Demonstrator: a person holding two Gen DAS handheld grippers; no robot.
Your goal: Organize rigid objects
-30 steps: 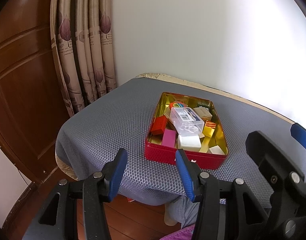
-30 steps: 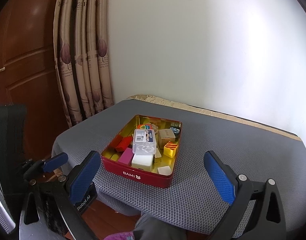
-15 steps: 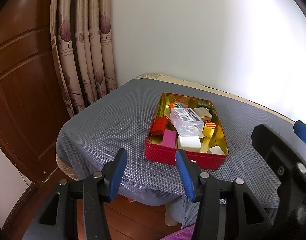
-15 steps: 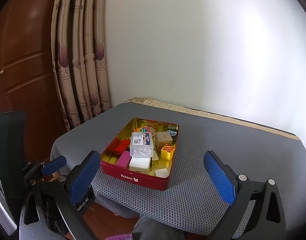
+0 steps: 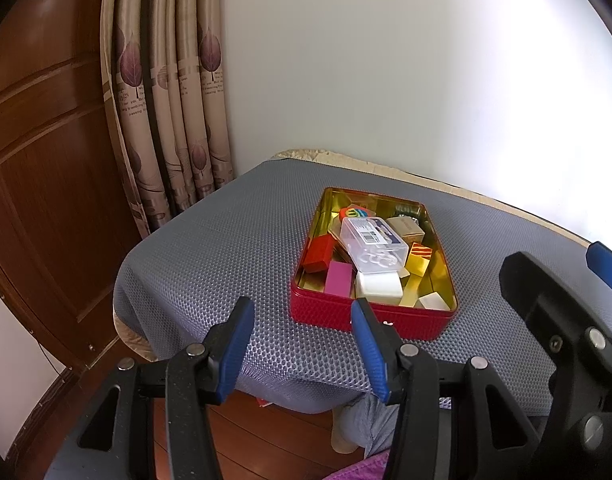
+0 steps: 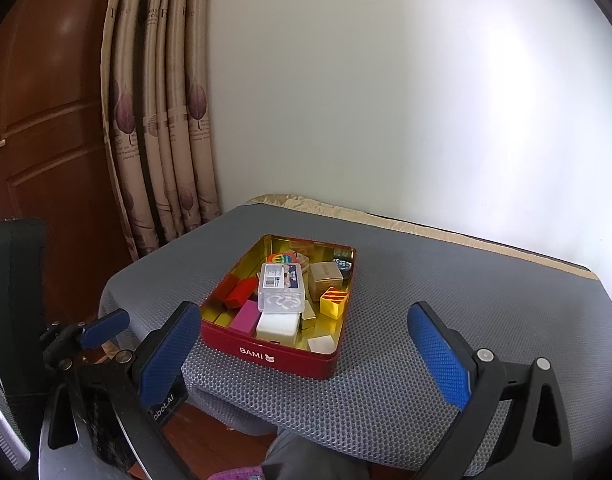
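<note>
Nothing moved since earlier; both hand-held grippers, left (image 5: 302, 344) and right (image 6: 306, 354), apart, empty. Red tin (image 6: 282, 354) near desk (image 6: 426, 280) front edge, blocks jumbled inside.

The red tin (image 6: 284, 354) carries white lettering "BAMI" on its near wall, at about 6 o'clock of the tin, with a small rabbit-head sign just to the right of the word. The left finger of the right tongs (image 6: 306, 350) bears white print ending in "obot.AI", its start hidden. The clear plastic case (image 6: 282, 288) inside the tin has a barcode label with print too small to read. The curtain (image 5: 166, 92) shows printed words, also unreadable.
</note>
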